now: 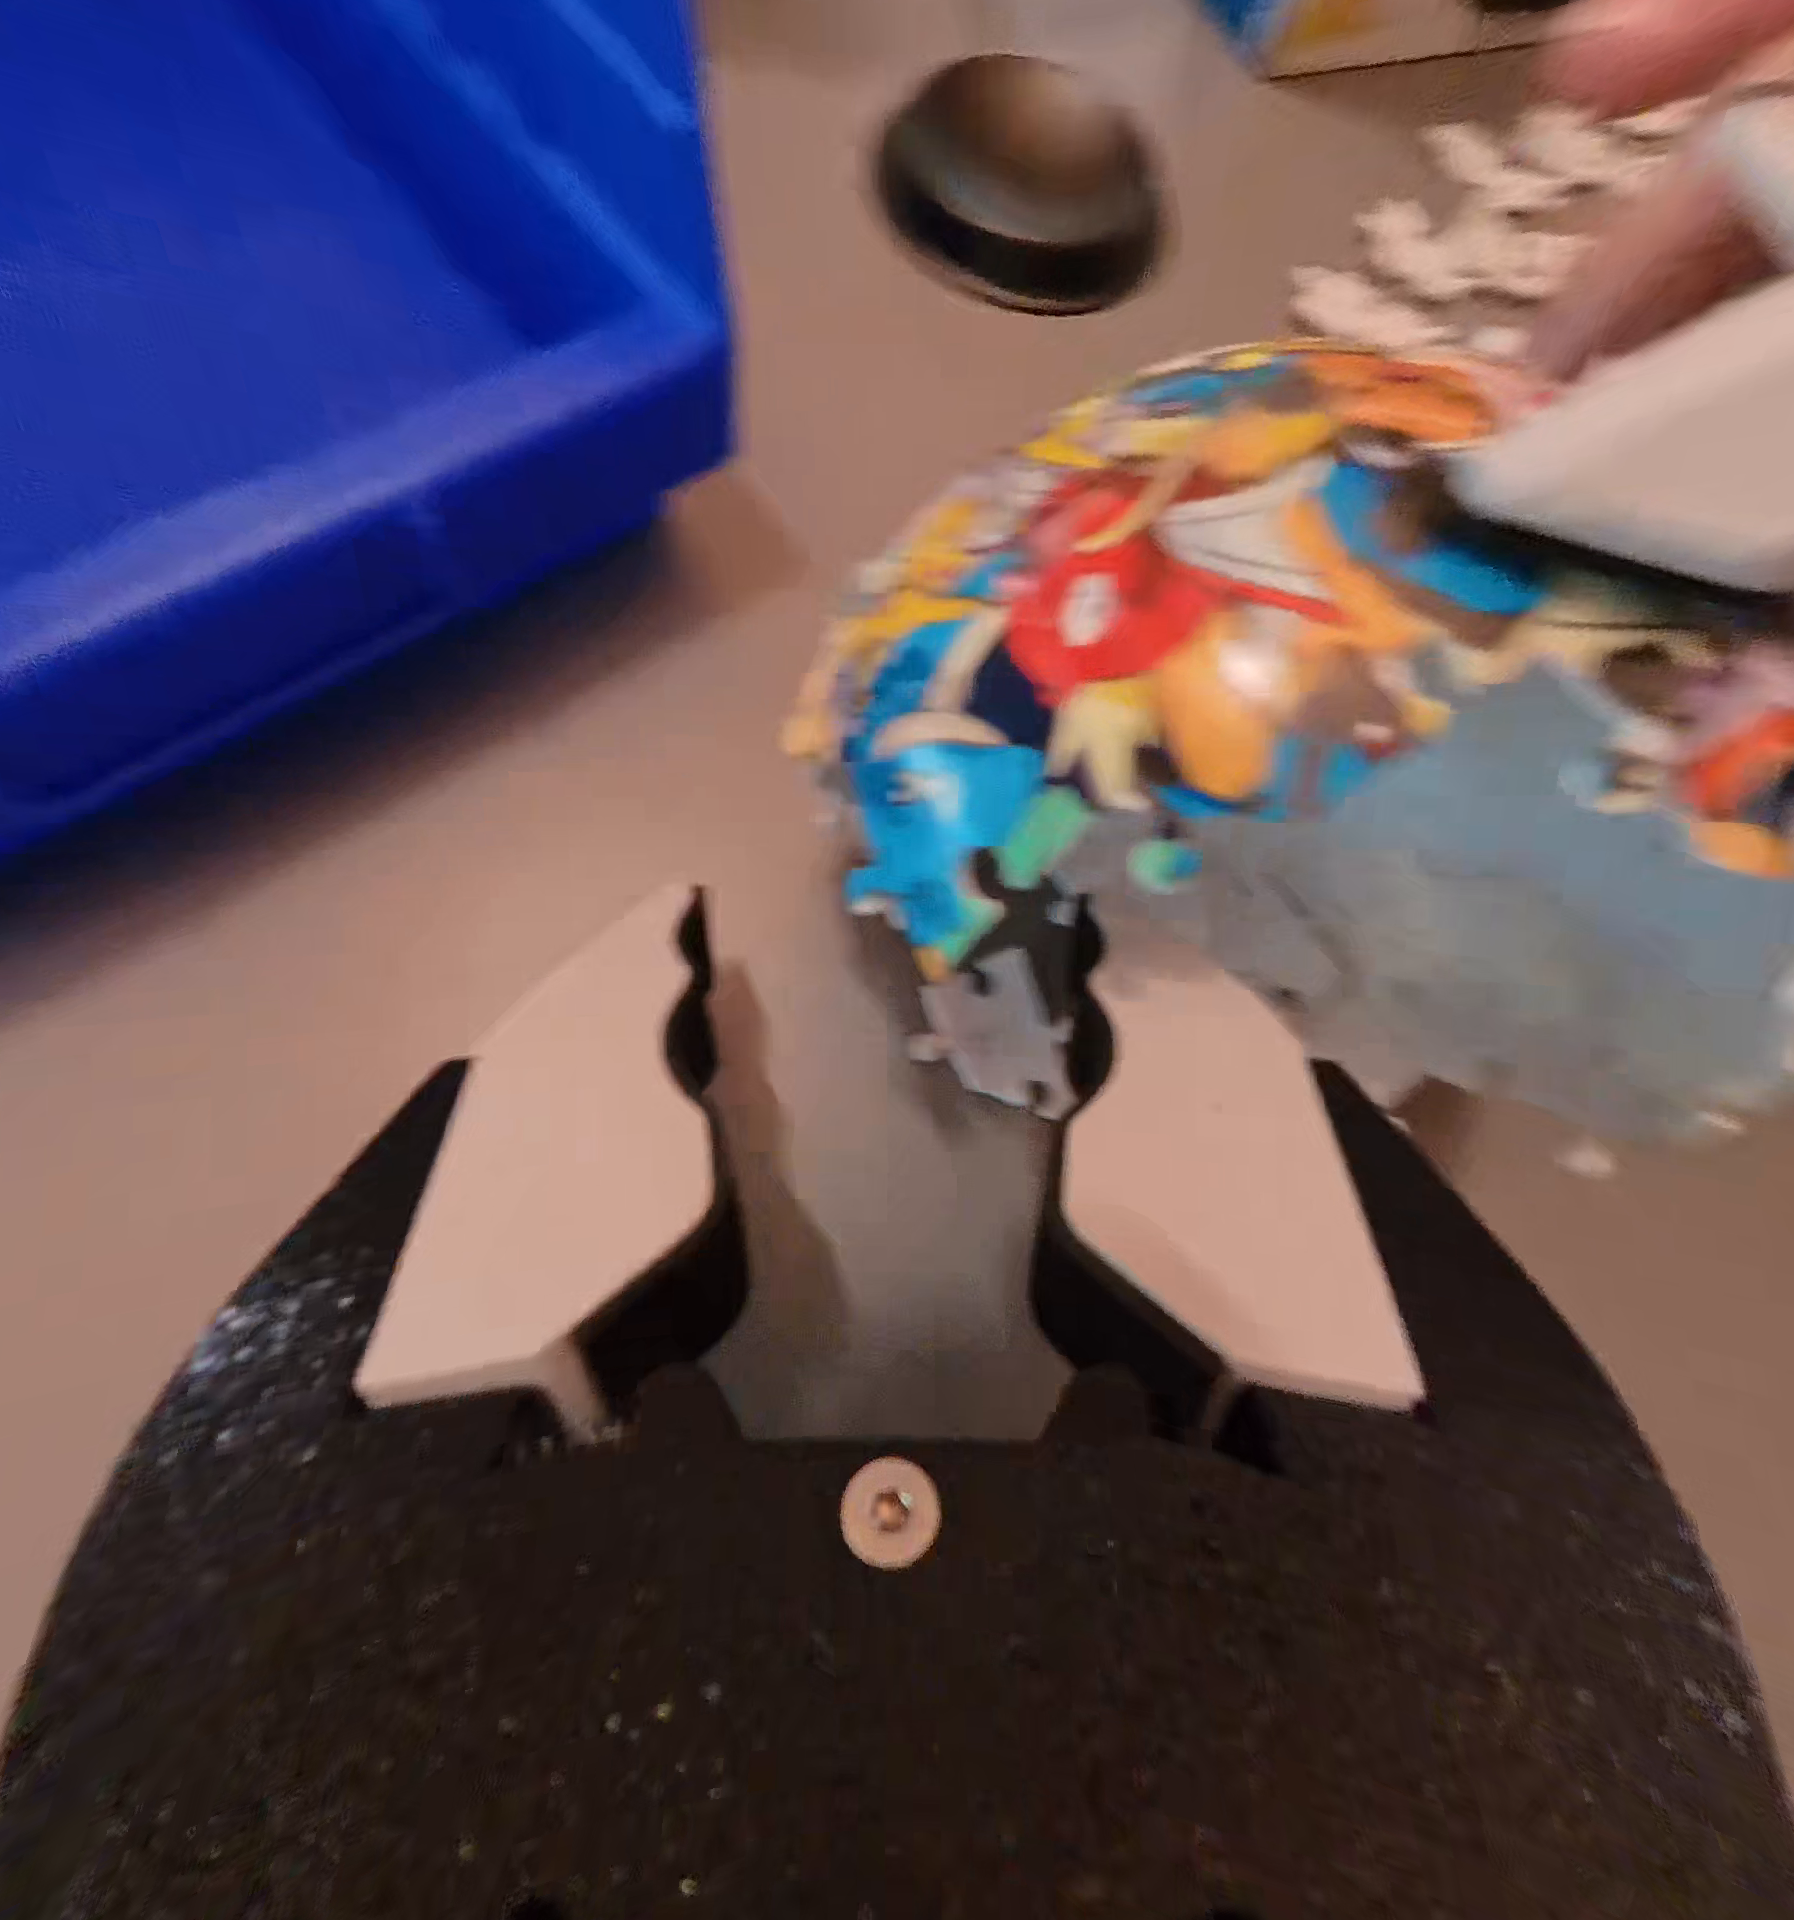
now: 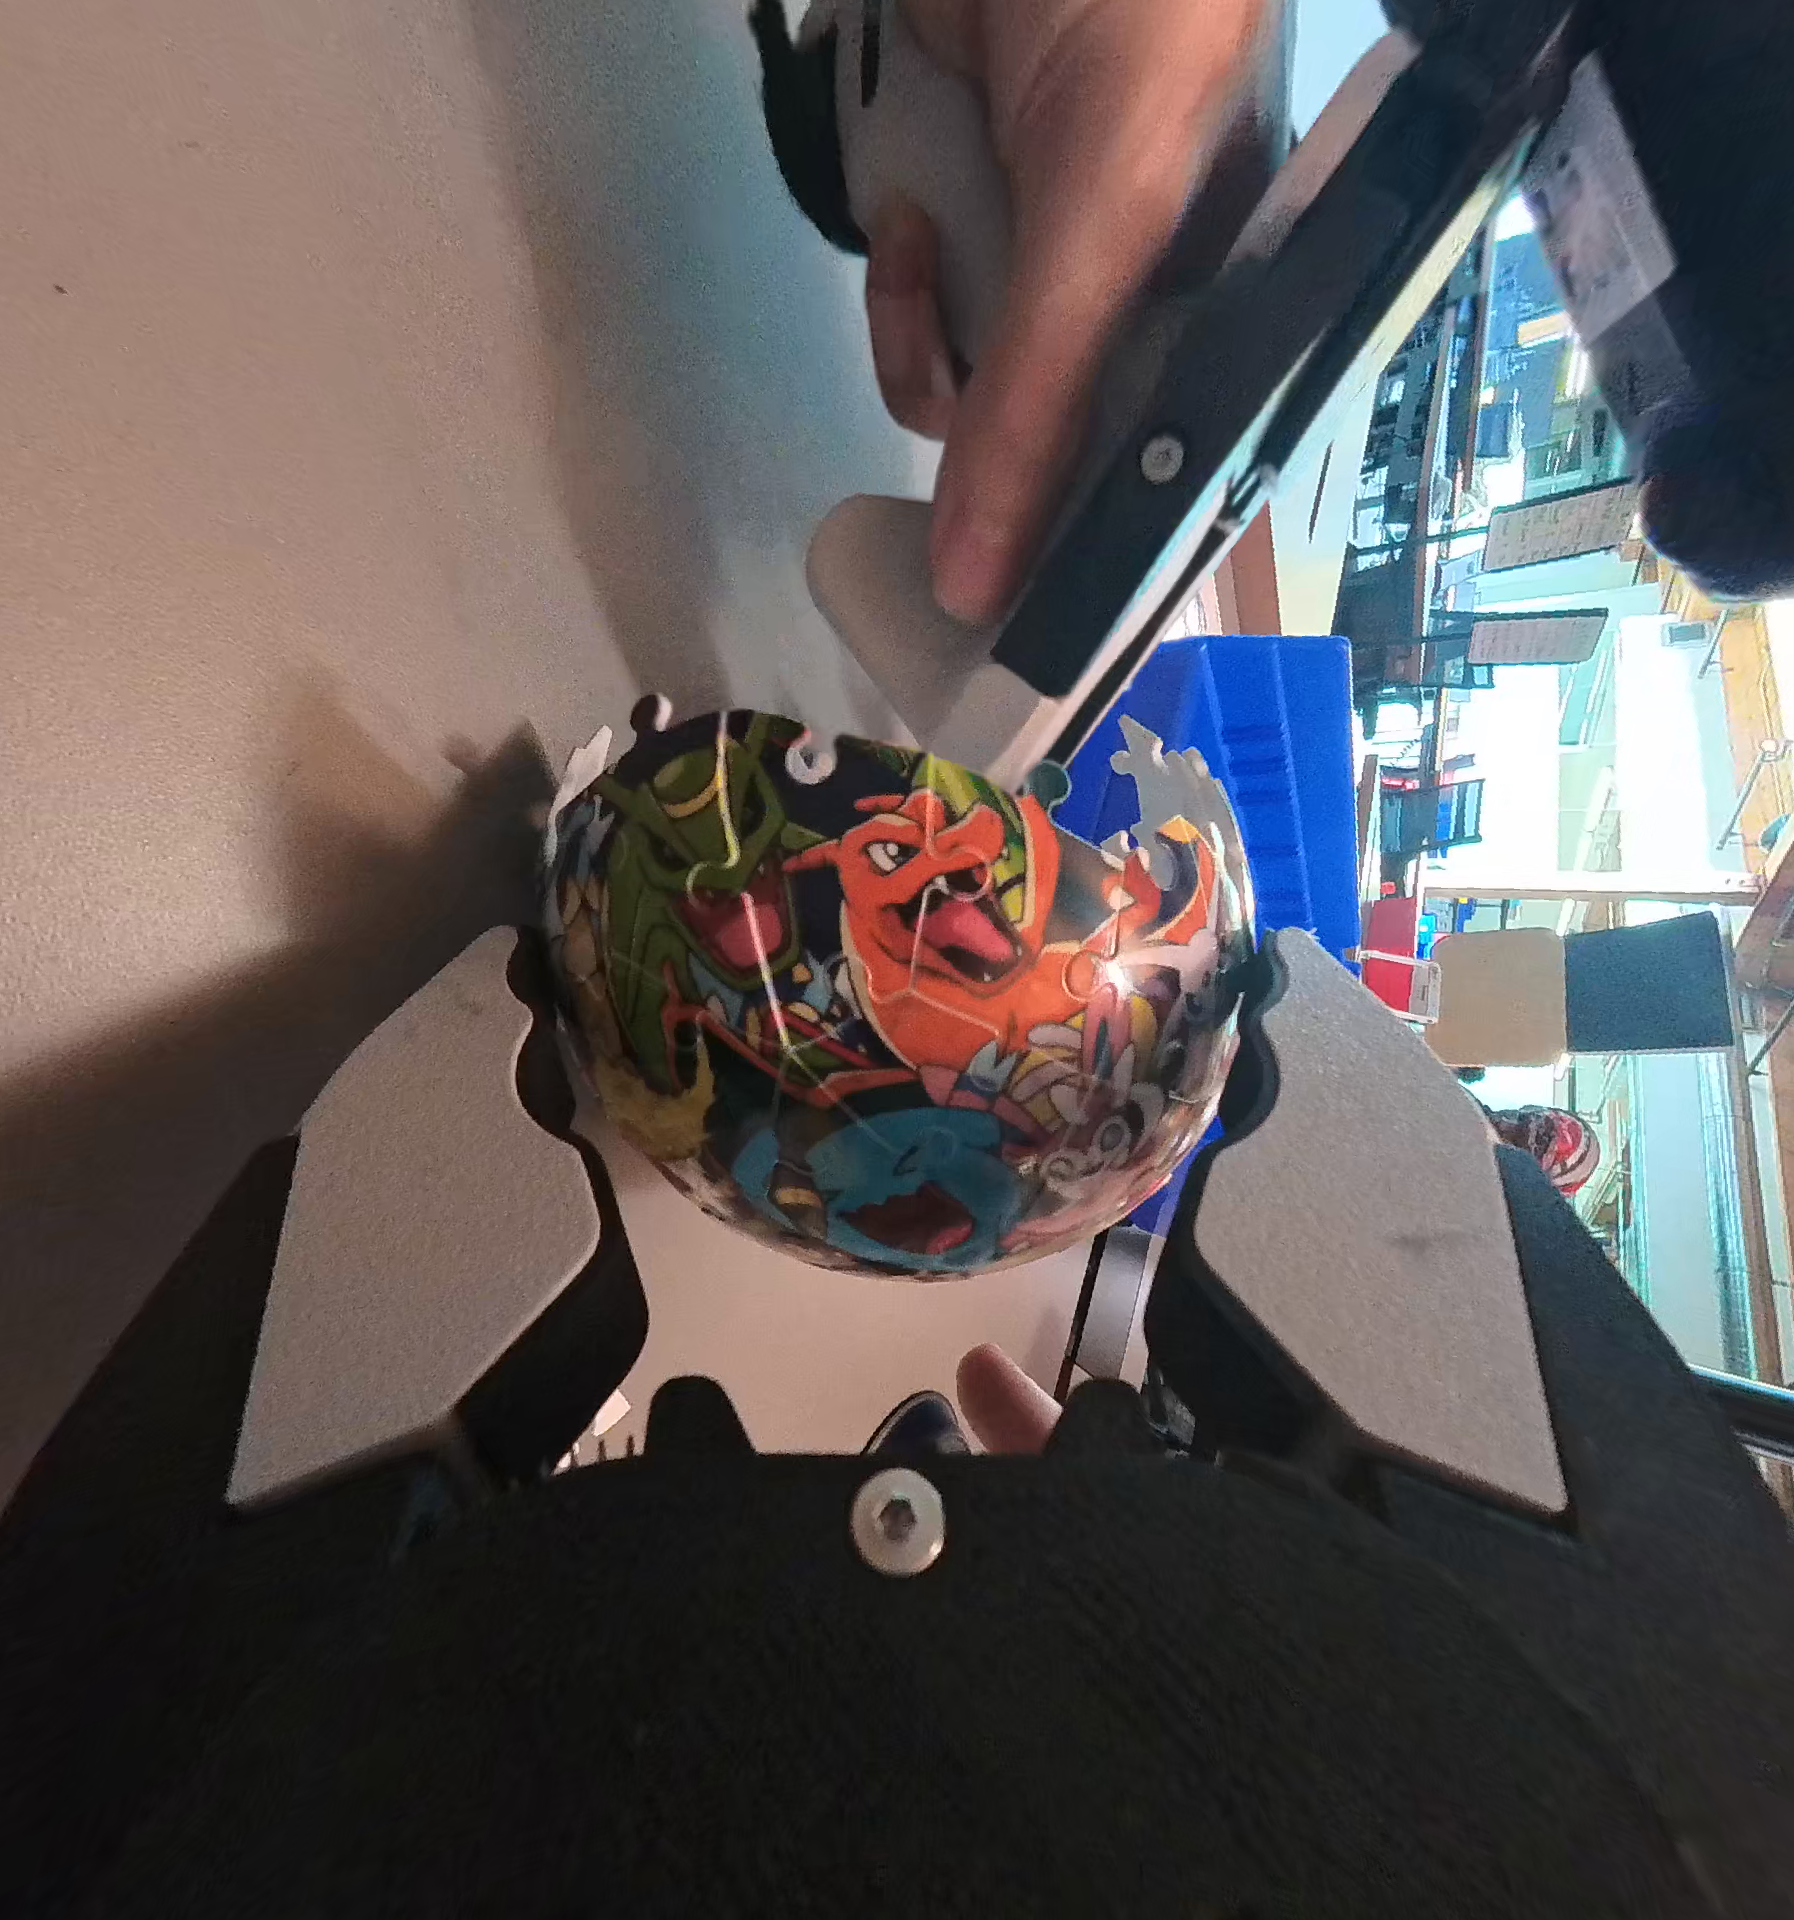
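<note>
Right gripper [image 2: 893, 997] clamps a half-built, glossy cartoon-printed spherical puzzle shell [image 2: 893, 997] between both fingers.
Left gripper [image 1: 893, 977] is spread, its right fingertip touching the shell's jagged edge; blue plastic bin [image 1: 301, 416] front-left.

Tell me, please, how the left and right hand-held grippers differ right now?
The right hand-held gripper is shut on the puzzle ball, one finger on each side; the left hand-held gripper is open, closed on nothing, its right finger touching the ball's rim. The right's gap is wider than the left's. Both have grey pads on black bodies.
</note>
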`<state>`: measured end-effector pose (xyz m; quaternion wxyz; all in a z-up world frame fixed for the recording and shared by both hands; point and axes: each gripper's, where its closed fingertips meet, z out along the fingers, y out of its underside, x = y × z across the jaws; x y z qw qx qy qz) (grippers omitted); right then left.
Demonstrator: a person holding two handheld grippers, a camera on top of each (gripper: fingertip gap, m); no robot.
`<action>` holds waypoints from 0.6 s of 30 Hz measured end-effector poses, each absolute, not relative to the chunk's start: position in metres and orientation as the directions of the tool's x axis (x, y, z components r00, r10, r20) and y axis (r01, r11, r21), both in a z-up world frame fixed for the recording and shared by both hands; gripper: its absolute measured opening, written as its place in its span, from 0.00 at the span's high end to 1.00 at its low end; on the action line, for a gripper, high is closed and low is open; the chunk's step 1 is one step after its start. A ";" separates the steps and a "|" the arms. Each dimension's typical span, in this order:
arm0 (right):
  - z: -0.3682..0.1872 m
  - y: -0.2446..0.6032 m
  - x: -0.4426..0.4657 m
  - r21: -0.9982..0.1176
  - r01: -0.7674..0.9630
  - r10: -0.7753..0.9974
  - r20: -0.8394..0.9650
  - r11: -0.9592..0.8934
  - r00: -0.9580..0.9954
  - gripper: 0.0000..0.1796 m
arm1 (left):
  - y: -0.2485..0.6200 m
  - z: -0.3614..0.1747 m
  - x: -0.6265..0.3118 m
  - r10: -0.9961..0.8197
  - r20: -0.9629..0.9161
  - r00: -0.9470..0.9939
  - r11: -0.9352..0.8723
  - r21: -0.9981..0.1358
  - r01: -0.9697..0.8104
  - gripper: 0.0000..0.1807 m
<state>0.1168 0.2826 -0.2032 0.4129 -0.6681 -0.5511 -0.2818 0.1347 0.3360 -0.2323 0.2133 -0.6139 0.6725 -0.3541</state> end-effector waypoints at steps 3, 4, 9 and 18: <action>-0.203 0.283 0.117 -0.245 0.968 0.503 0.831 -0.051 0.237 0.31 | 0.350 -0.237 0.138 -0.993 0.057 -0.105 0.027 -0.749 -0.662 0.49; -0.203 0.283 0.117 -0.245 0.968 0.503 0.831 -0.051 0.237 0.31 | 0.347 -0.239 0.139 -0.992 0.070 -0.109 0.020 -0.748 -0.663 0.45; -0.203 0.283 0.117 -0.260 0.964 0.502 0.828 -0.049 0.249 0.31 | 0.339 -0.249 0.146 -0.990 0.074 -0.120 0.028 -0.730 -0.682 0.44; -0.202 0.283 0.117 -0.267 0.963 0.501 0.828 -0.045 0.253 0.31 | 0.331 -0.262 0.144 -0.982 0.035 -0.185 0.112 -0.685 -0.720 0.44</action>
